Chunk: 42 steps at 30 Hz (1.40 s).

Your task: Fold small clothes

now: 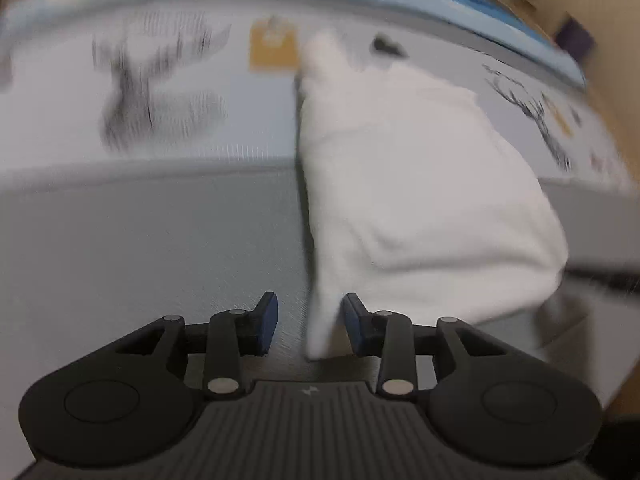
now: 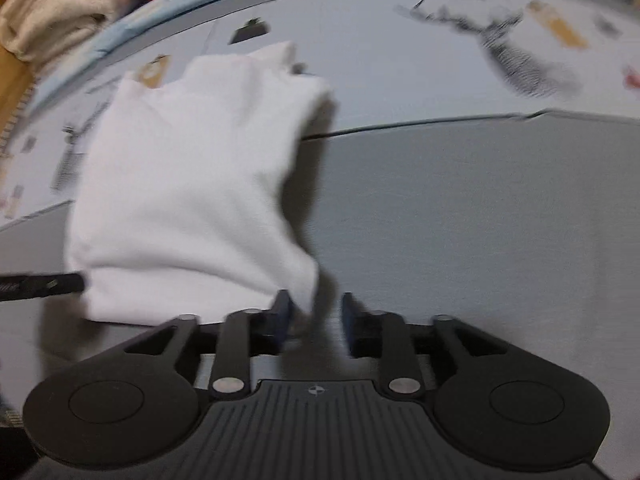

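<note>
**A soft white garment, a corner at each gripper**

The small white garment (image 1: 420,184) lies draped across the grey desk (image 1: 140,248), its far end reaching onto the paler printed sheet (image 1: 248,120) with the deer drawings. It looks like a light knit or cotton piece: limp, with rounded folds and no stiffness of its own, so I judge it will sag and trail wherever it is not supported, and will slide easily over the smooth surface.

In the left wrist view, the left gripper (image 1: 309,322) stands spread, and a near corner of the cloth hangs down between its blue pads (image 1: 269,320) without being pinched. In the right wrist view, the right gripper (image 2: 314,320) is likewise spread; the other near corner of the garment (image 2: 188,184) droops just against its left pad (the picture is blurred here, so whether cloth and pad actually touch I cannot tell). A dark bar at the left edge of that view is probably part of the other gripper.

The best hold is likely these two near corners, one per gripper, taken deep enough that thin fabric does not slip out. Lifted evenly, the cloth should fold over itself under its own small weight. Cream and red clothes (image 2: 52,4) sit beyond the desk's blue edge.
</note>
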### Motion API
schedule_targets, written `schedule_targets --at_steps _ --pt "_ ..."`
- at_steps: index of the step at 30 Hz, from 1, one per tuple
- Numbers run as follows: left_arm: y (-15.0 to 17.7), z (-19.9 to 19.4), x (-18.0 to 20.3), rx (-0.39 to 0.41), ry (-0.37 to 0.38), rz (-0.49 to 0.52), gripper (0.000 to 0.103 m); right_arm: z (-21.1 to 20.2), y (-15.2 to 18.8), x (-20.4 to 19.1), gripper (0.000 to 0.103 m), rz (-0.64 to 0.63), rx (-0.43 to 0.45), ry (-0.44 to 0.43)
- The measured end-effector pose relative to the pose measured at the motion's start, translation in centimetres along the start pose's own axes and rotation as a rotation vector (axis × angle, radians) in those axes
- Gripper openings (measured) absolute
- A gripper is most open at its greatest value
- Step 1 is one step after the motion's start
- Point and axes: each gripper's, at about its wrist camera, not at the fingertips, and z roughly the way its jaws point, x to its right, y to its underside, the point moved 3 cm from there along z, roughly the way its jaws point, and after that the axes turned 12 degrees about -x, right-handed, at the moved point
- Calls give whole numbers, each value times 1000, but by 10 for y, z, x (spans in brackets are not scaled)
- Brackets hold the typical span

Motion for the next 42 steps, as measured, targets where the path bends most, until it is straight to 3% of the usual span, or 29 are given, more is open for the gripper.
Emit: schedule_targets --at_steps 1,2,4,6,9,12,14,17,21,23,28,31,34,42 --pt "4 -15 7 53 -55 52 56 -10 1 -1 34 -1 48 28" --pt "8 -30 12 107 -100 88 77 -21 3 -4 34 -5 104 71" --pt "18 -66 21 229 -169 111 91 -43 9 -7 37 -15 216 135" --pt "27 -100 26 326 -179 113 91 -72 18 -7 41 6 321 131" --pt "53 -143 40 455 -178 101 101 -118 43 -11 46 27 477 78" --pt "95 -178 58 560 -151 122 103 -156 79 -25 53 -12 608 40" --pt "120 -190 70 592 -149 118 103 -173 103 -34 58 -36 670 28" --pt "153 -190 77 572 -109 81 103 -187 137 -43 70 -65 729 38" --pt "181 -163 83 489 -101 16 103 -171 172 -46 73 -86 708 69" --pt "181 -149 86 434 -132 6 103 -161 176 -49 73 -62 648 40" --pt "167 -135 80 416 -177 -51 103 -150 185 -63 72 -86 597 49" --pt "162 -123 74 360 -143 -98 103 -144 182 -68 72 -100 563 46" --pt "161 -120 75 350 -138 -116 103 -137 181 -71 72 -102 519 15" --pt "158 -117 82 351 -147 -88 103 -128 177 -83 72 -152 490 30"
